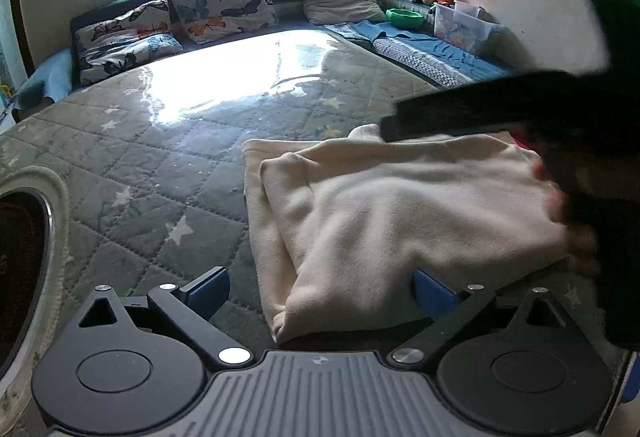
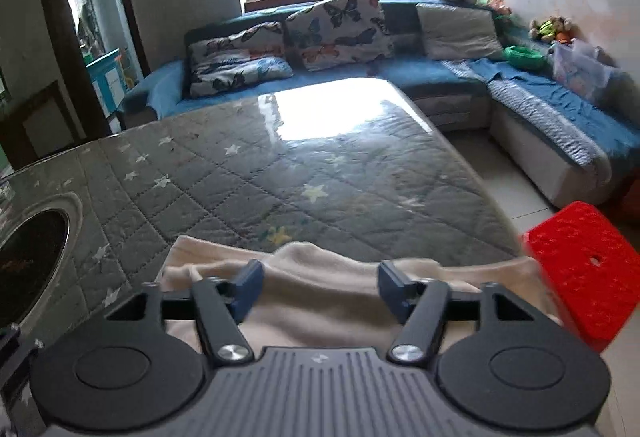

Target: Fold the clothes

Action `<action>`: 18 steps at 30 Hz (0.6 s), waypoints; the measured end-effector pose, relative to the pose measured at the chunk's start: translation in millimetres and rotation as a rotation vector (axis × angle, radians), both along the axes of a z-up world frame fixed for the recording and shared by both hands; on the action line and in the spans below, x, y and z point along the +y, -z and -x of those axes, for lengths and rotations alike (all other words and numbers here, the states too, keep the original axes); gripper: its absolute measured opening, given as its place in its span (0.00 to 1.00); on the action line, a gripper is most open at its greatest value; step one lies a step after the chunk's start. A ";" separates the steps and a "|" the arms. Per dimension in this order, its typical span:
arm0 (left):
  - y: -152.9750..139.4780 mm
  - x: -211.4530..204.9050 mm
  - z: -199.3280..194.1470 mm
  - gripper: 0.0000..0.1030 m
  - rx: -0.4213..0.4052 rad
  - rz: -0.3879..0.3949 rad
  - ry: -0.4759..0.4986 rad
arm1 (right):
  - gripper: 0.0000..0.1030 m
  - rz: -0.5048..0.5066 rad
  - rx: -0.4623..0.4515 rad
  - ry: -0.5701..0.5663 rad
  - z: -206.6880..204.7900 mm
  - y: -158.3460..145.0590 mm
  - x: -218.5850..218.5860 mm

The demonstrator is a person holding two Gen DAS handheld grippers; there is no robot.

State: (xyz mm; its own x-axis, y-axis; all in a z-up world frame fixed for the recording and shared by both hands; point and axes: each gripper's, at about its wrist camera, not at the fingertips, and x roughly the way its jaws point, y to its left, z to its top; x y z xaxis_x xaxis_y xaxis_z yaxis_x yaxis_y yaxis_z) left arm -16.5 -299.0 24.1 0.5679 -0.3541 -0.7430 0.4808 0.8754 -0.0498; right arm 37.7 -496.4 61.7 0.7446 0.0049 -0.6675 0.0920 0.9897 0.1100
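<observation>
Cream garment (image 1: 384,221), folded in layers, lying on a grey quilted table (image 1: 140,173) with star print. Left gripper (image 1: 320,293) spread wide at its near edge, gripping nothing. Right gripper (image 2: 320,289) spread wide just above the cloth. Red stool (image 2: 584,269) beside the table.

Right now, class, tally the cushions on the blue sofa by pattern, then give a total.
Butterfly-print cushions: 2
Plain grey cushion: 1
Total: 3
</observation>
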 end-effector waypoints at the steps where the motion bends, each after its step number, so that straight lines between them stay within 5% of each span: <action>1: -0.9 1.2 2.1 0.99 -0.001 -0.001 -0.004 | 0.73 0.012 -0.006 0.009 8.6 -2.8 -0.8; 18: -9.6 27.0 45.4 1.00 -0.007 -0.027 -0.042 | 0.97 0.072 -0.003 0.112 126.9 -1.7 3.2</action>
